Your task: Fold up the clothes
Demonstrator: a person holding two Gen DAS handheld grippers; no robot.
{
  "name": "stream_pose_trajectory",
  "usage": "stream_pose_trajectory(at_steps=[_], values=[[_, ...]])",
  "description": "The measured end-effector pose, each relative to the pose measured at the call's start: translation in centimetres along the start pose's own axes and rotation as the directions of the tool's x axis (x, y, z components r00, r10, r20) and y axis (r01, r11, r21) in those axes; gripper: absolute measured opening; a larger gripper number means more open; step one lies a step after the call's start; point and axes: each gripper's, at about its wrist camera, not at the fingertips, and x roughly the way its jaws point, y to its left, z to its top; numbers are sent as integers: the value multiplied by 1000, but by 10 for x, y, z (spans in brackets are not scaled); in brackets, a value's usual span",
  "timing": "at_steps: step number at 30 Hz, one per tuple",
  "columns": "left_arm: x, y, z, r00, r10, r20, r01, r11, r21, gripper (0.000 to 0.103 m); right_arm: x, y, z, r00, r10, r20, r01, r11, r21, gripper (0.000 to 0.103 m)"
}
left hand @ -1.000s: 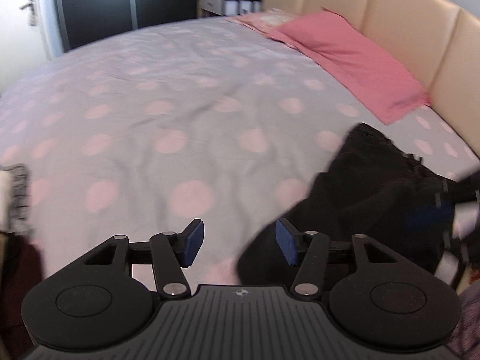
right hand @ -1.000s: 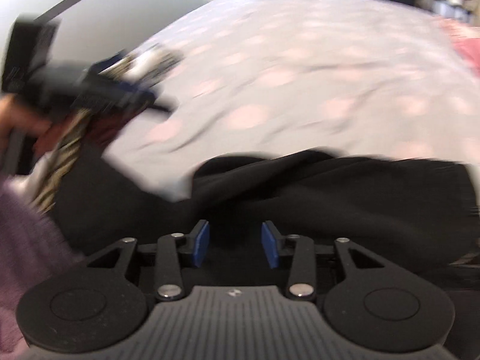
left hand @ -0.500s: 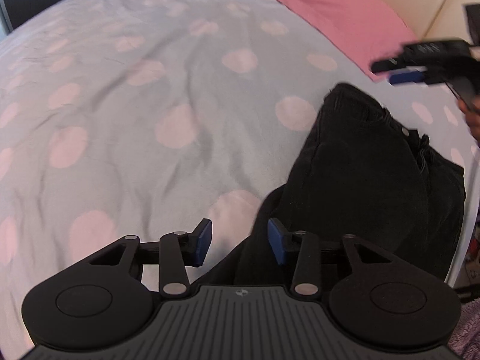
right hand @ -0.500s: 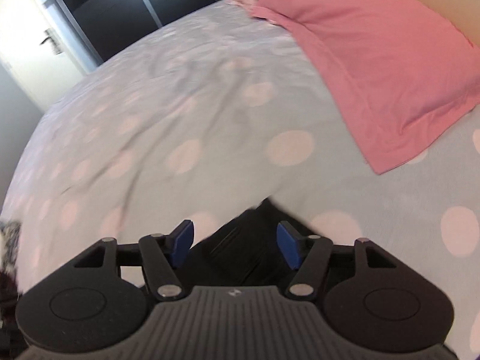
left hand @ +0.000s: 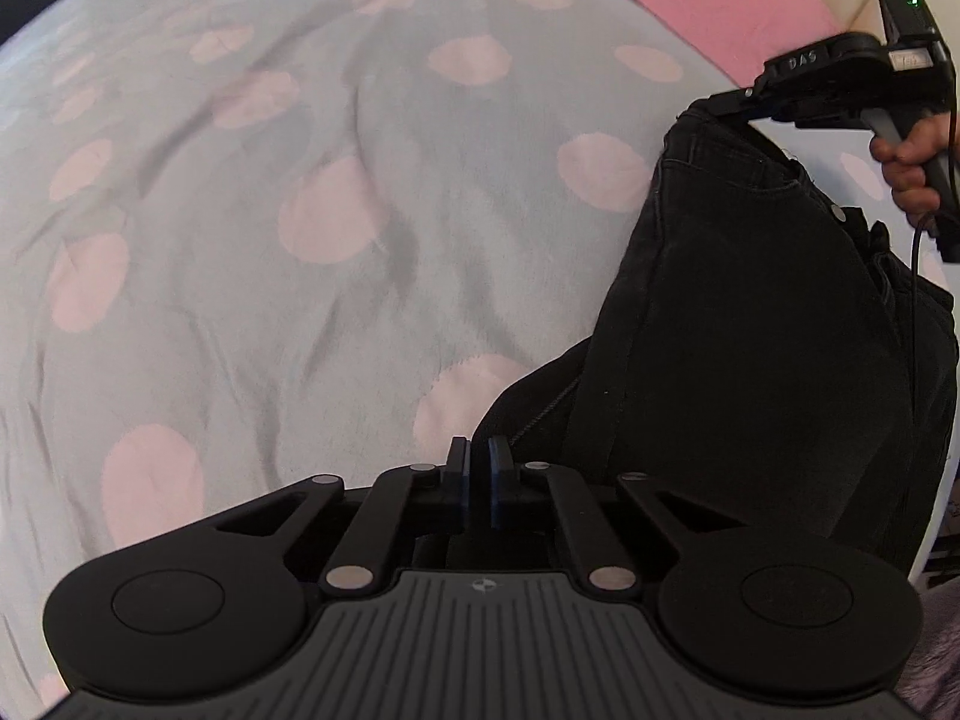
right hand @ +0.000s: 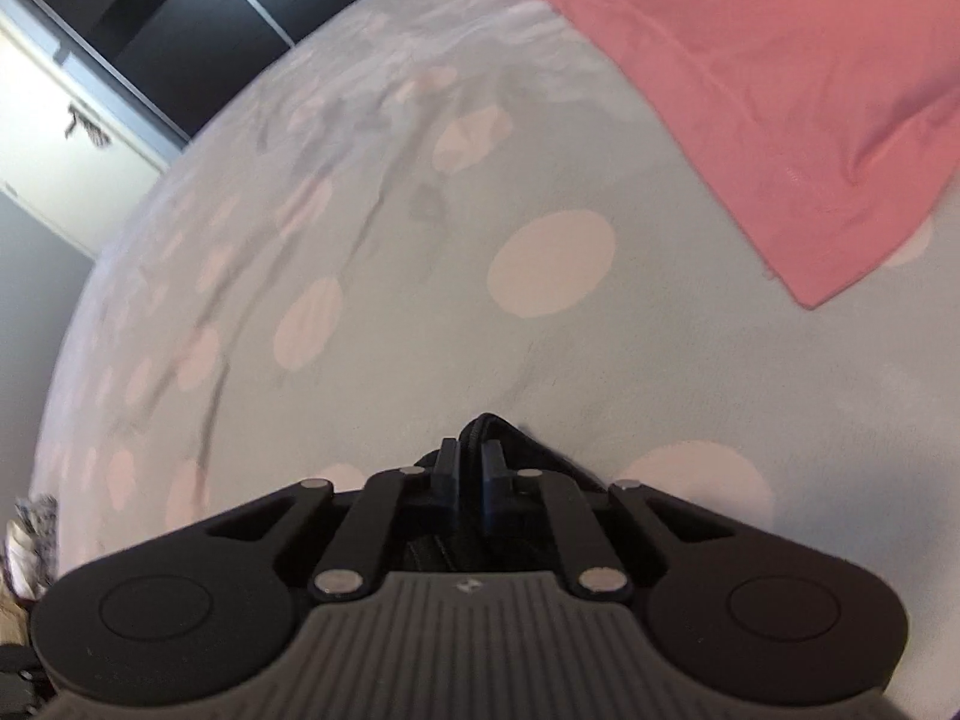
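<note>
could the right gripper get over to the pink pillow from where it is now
Probably not right away. The right gripper is shut on the black jeans, so it would drag them along. Otherwise only bare spotted bedspread lies between it and the pink pillow.

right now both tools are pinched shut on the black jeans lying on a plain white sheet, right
Not quite. The sheet isn't plain white: it is pale grey-blue with big pink dots, as both wrist views show. The rest holds: the left tool and the right tool are each pinched shut on an edge of the black jeans.
</note>
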Motion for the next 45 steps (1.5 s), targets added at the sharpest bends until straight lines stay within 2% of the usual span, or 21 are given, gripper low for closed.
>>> stream_pose_trajectory(at_steps=[4, 7, 11, 14, 16, 17, 19, 21, 26, 30, 33, 37, 40, 45], values=[[-40, -1, -6, 995, 25, 97, -24, 1000, -11, 1, -40, 12, -5, 996, -18, 91, 21, 999, -30, 8], [-80, -7, -15, 979, 80, 189, -82, 997, 1, 1, -77, 27, -8, 983, -55, 176, 66, 996, -53, 8], [-141, 7, -37, 938, 182, 297, -170, 983, -64, 1, -126, 32, -15, 954, -101, 283, 118, 992, -45, 8], [-188, 28, -67, 895, 262, 360, -224, 964, -144, 1, -154, 25, -21, 930, -157, 332, 169, 986, -7, 8], [-213, 43, -92, 868, 321, 379, -262, 944, -201, 1, -169, 19, -25, 918, -186, 351, 192, 981, 18, 8], [-222, 51, -104, 864, 340, 372, -270, 935, -229, 1, -173, 16, -27, 914, -195, 354, 199, 980, 27, 8], [-231, 68, -128, 867, 370, 334, -281, 916, -286, 1, -180, 13, -31, 909, -214, 359, 213, 976, 42, 8], [-221, 80, -154, 877, 386, 286, -293, 901, -321, 1, -180, 15, -36, 908, -224, 355, 229, 973, 28, 8], [-183, 92, -218, 921, 353, 163, -257, 867, -426, 1, -182, 29, -50, 904, -258, 342, 286, 958, -35, 8], [-161, 81, -261, 949, 306, 70, -246, 863, -442, 1, -189, 33, -63, 899, -289, 330, 326, 944, -61, 8], [-157, 81, -276, 968, 251, 21, -215, 867, -449, 1, -186, 17, -78, 902, -326, 283, 355, 933, -54, 8], [-173, 83, -279, 974, 228, 7, -203, 879, -432, 0, -175, 1, -101, 901, -388, 193, 409, 908, -86, 8], [-185, 89, -287, 976, 216, 30, -184, 890, -416, 0, -171, -9, -114, 900, -410, 150, 426, 899, -99, 8], [-198, 104, -272, 965, 244, 98, -185, 896, -404, 3, -176, -7, -125, 896, -422, 136, 438, 892, -116, 9]])
